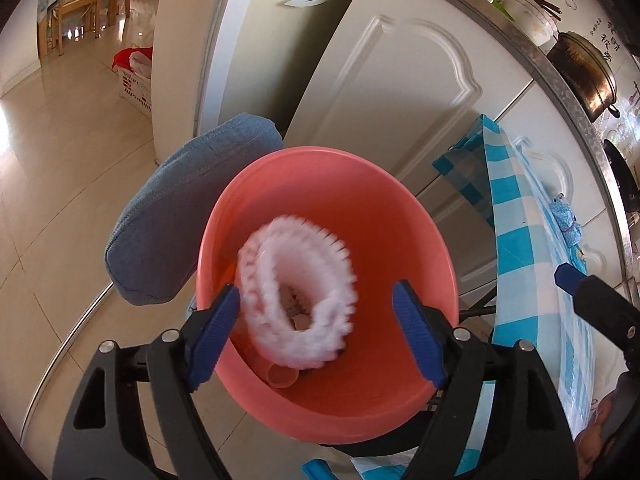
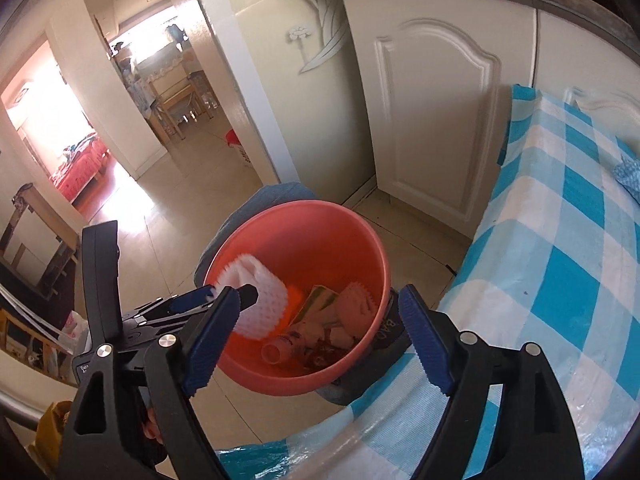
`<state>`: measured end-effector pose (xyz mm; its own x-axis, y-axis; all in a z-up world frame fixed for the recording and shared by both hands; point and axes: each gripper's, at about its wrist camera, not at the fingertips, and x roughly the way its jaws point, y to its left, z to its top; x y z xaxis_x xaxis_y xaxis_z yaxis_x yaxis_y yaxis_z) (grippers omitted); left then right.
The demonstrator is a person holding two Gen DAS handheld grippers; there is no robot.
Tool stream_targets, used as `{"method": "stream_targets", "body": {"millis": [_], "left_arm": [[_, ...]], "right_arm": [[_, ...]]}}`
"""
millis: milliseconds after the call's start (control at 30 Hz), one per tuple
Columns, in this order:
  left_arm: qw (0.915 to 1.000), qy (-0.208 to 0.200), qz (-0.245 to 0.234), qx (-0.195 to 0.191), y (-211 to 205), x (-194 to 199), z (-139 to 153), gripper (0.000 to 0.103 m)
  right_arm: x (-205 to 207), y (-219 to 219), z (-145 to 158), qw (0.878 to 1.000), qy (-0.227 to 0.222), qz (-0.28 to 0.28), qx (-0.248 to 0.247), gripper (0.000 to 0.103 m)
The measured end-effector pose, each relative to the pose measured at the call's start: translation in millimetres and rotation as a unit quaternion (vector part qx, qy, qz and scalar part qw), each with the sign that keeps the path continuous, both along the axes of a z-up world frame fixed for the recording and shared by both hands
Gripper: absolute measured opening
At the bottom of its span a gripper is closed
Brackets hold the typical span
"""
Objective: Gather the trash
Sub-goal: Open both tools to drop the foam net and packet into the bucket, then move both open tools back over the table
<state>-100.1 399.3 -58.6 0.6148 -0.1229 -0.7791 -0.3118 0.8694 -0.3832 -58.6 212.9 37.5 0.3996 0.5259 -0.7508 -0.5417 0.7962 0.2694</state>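
The left tool (image 1: 316, 336), black plastic arms tipped with ribbed blue pads, stands spread wide over the mouth of a round, smooth salmon-pink plastic bucket (image 1: 400, 216). Between its pads, blurred, is a white ring-shaped foam net sleeve (image 1: 298, 296) with a fringed, fuzzy edge; whether either pad touches it cannot be told from this view. In the right wrist view the same white sleeve (image 2: 256, 300) sits at the tip of the left tool (image 2: 224, 298), just inside the bucket's near-left rim, above the other contents.

The right tool (image 2: 320, 336) is likewise spread wide, its ribbed blue pads apart and gripping nothing, hovering above the near side of the pink bucket (image 2: 320, 224).

At the bucket's bottom lies the collected trash: a small orange-pink plastic bottle (image 2: 282, 346) on its side, a yellow-green sponge-like pad (image 2: 320, 300), and crumpled pale wrappers (image 2: 354, 308).

To the right, a counter draped in a blue-and-white checked plastic cloth (image 2: 560, 280) with a glossy, wrinkled surface runs beside the bucket. Behind the bucket is a grey-blue woven fabric cushion (image 1: 168, 216), rounded and stitched. Beyond are cream panelled cabinet doors (image 1: 400, 88) with arched mouldings, and glossy beige floor tiles (image 1: 60, 160).
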Motion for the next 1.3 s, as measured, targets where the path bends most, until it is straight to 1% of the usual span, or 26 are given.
{"method": "stream_targets", "body": {"millis": [33,133,333,567,933,1167,1300], "left_arm": [[1.0000,0.000,-0.002,0.000,-0.6,-0.4,0.0,0.083],[1.0000,-0.001,0.003,0.007,-1.2,-3.0,3.6,0.086],[0.9998,-0.011,0.016,0.008,-0.5,-9.5,13.2,0.087],[0.9998,-0.017,0.009,0.010,-10.3,-13.6,23.3,0.089],[0.9995,-0.017,-0.022,0.012,-44.7,-13.8,39.2,0.090],[0.9987,-0.021,-0.041,0.024,-69.0,-12.4,54.3,0.091],[0.9976,-0.023,-0.057,0.033,-85.2,-11.2,62.4,0.092]], "right_arm": [[0.1,-6.8,1.4,1.000,0.000,-0.010,0.005,0.082],[0.1,-29.9,4.6,0.999,-0.001,-0.036,0.029,0.089],[-4.2,-69.8,6.8,0.994,-0.001,-0.074,0.075,0.089],[-4.3,-105.4,3.0,0.987,0.013,-0.105,0.122,0.090],[-12.6,-150.4,0.4,0.979,0.008,-0.136,0.155,0.092],[-16.6,-175.7,-4.1,0.973,0.005,-0.149,0.176,0.092],[-16.8,-194.2,-5.9,0.968,0.005,-0.160,0.193,0.092]]}}
